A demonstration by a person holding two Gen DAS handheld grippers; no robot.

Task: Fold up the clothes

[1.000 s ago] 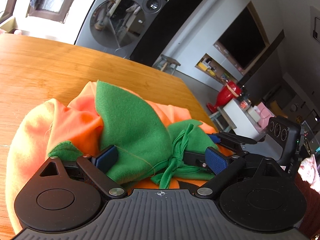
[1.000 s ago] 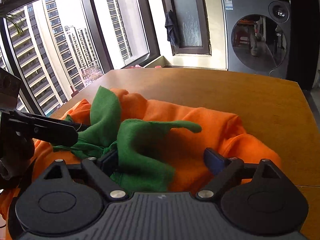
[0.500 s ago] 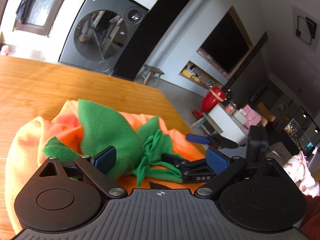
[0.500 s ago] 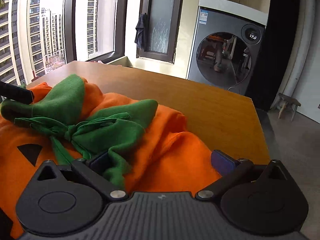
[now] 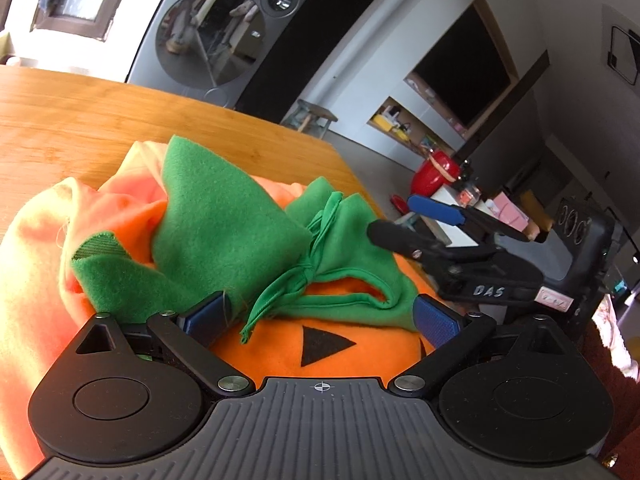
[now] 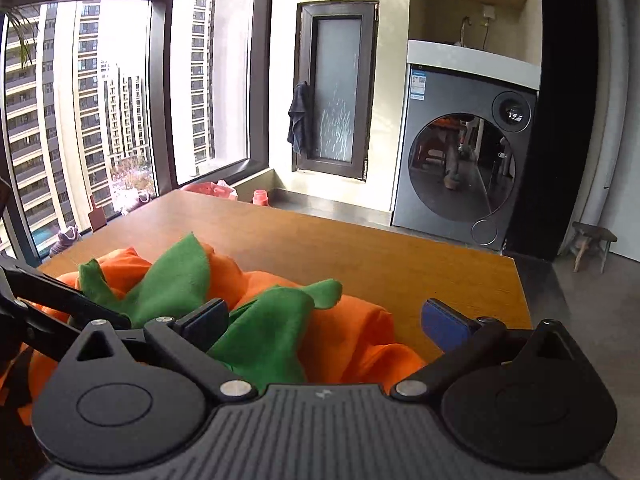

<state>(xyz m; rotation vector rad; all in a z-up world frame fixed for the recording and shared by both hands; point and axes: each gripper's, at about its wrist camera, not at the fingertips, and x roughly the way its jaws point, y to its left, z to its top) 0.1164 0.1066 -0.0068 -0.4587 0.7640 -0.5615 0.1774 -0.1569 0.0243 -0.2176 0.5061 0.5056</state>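
Orange pumpkin costume (image 5: 348, 344) bunched on wood tabletop (image 5: 80, 120).
Both grippers spread wide, holding nothing: left gripper (image 5: 320, 316) over green collar (image 5: 224, 232) (tie knotted), right gripper (image 6: 326, 320) low over the fabric, near tabletop's edge.

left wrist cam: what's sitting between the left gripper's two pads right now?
In the left wrist view, the left gripper is open over the orange pumpkin costume; between its pads lie the green collar's knotted tie and a black triangle patch.
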